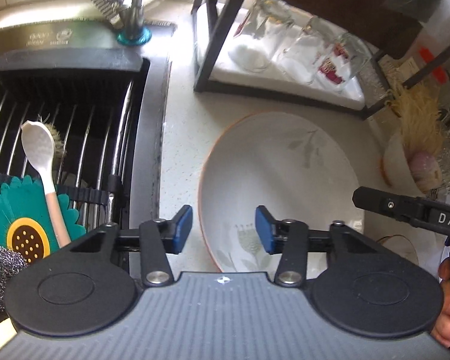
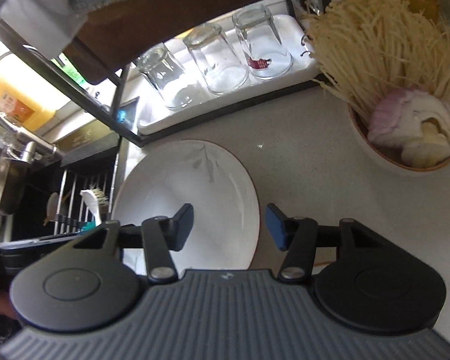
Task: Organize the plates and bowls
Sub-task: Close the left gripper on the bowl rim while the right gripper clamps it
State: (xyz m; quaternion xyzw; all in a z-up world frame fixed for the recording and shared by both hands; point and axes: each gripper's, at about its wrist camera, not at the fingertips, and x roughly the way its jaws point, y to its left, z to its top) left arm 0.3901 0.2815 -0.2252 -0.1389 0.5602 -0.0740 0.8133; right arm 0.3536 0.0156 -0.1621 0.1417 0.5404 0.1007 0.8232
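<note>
The left gripper [image 1: 223, 228] straddles the left rim of the plate [image 1: 285, 180], jaws apart, gripping nothing. The right gripper [image 2: 229, 226] straddles the opposite rim, likewise apart.

Bare table [image 2: 309, 162] right of the plate [image 2: 195, 186], clear to pass. Blocked far by the rack [image 2: 225, 111] with upturned glasses [image 2: 216, 63], far right by the bowl [image 2: 405, 150], left by the sink [image 1: 75, 126].

We note the left gripper [image 1: 223, 229]: ribbed grey housing, two round black discs flanking it, black linkage arms with silver rivets, blue-padded fingers [image 1: 183, 229]. Right gripper [image 2: 229, 226] matches; white "DAS" lettering shows on its side.
</note>
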